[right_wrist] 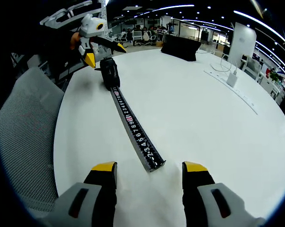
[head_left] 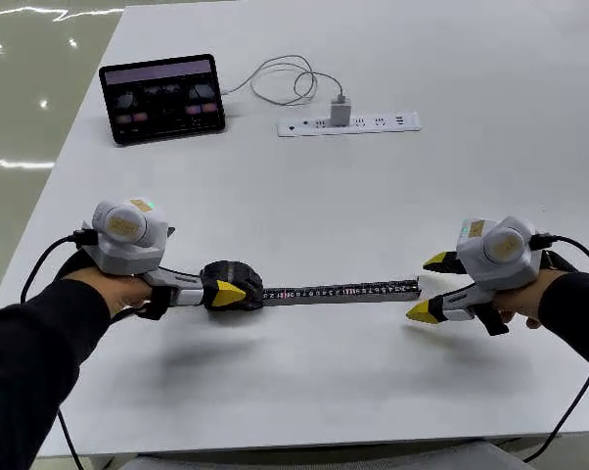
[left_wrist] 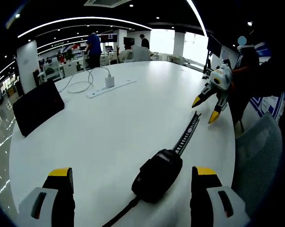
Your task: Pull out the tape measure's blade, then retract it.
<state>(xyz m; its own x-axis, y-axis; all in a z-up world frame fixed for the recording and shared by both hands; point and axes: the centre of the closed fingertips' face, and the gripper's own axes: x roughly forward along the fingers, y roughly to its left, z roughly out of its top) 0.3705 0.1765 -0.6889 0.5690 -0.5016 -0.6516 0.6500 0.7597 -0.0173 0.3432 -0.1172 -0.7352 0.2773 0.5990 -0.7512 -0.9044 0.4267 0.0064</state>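
The tape measure's case (head_left: 234, 284) sits on the white table (head_left: 373, 176) between the jaws of the left gripper (left_wrist: 133, 172). Those jaws stand wide apart on either side of the case without visibly pressing it, so that gripper is open. From the case the blade (head_left: 339, 291) lies flat along the table toward the right gripper (head_left: 428, 287), whose jaws are also spread and hold nothing. The blade's end (right_wrist: 154, 164) rests just ahead of and between its two yellow tips. With the blade out and nothing holding it, the pull looks done and retraction looks like the step in hand. To do it well, the left gripper probably needs to close squarely on the case's flanks first, so the case cannot skid toward the right gripper when the spring takes up. Since the blade lies extended on its own, it is probably latched. How it unlatches I cannot tell from the dark case, so any press there should be gentle. The right gripper would do best to pinch the end lightly and walk it back toward the case. A free blade can whip and knock the case out from between the left jaws.
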